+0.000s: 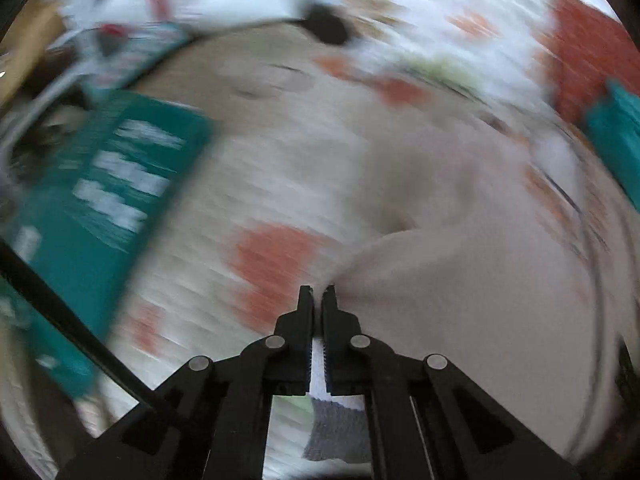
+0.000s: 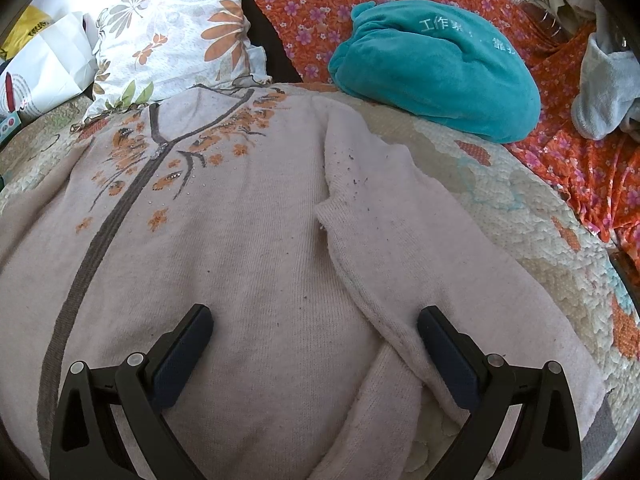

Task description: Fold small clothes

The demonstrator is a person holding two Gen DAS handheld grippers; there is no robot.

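Your left gripper (image 1: 319,289) clamps cardigan (image 2: 240,248) edge, view blurred; right gripper (image 2: 315,318) jaws apart. Cardigan collar points toward upper left, hem cut off below.

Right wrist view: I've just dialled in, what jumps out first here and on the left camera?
A pale pink cardigan with orange flowers and a grey zip band lies spread across the bed, its sleeve folded inward, the open right gripper above its lower part. Behind it sits a teal plush bundle on an orange floral cloth. The blurred left view shows the left gripper pinching pink fabric.

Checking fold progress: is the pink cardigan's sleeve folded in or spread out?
Folded in: the sleeve lies across the cardigan body.
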